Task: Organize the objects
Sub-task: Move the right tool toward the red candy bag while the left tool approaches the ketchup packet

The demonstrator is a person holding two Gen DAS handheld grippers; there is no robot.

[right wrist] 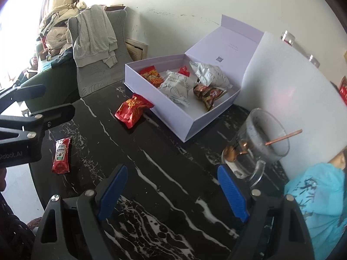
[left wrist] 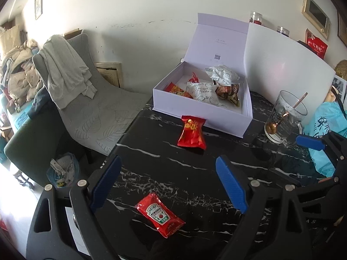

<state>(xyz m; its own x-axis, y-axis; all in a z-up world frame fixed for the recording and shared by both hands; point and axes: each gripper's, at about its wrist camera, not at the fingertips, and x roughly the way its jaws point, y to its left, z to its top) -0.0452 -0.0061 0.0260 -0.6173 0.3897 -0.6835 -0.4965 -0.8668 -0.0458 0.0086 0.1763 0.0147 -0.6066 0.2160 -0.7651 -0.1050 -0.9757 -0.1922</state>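
Observation:
An open white box [left wrist: 200,117] [right wrist: 164,108] holds several snack packets at the back of the black marble table [left wrist: 151,156] [right wrist: 151,151]. A red snack packet [left wrist: 192,133] [right wrist: 132,109] lies on the table just in front of the box. A red Heinz ketchup sachet [left wrist: 159,215] [right wrist: 61,156] lies nearer me. My left gripper [left wrist: 171,184] is open and empty, above the sachet. My right gripper [right wrist: 173,192] is open and empty over bare table; it shows in the left wrist view [left wrist: 310,143]. The left gripper shows at the left of the right wrist view [right wrist: 54,101].
A glass mug [left wrist: 284,119] [right wrist: 258,145] with a spoon stands right of the box. A blue plastic bag [left wrist: 325,134] [right wrist: 321,199] lies at the far right. A white board [left wrist: 282,69] stands behind. A grey chair [left wrist: 86,91] with clothes stands left of the table.

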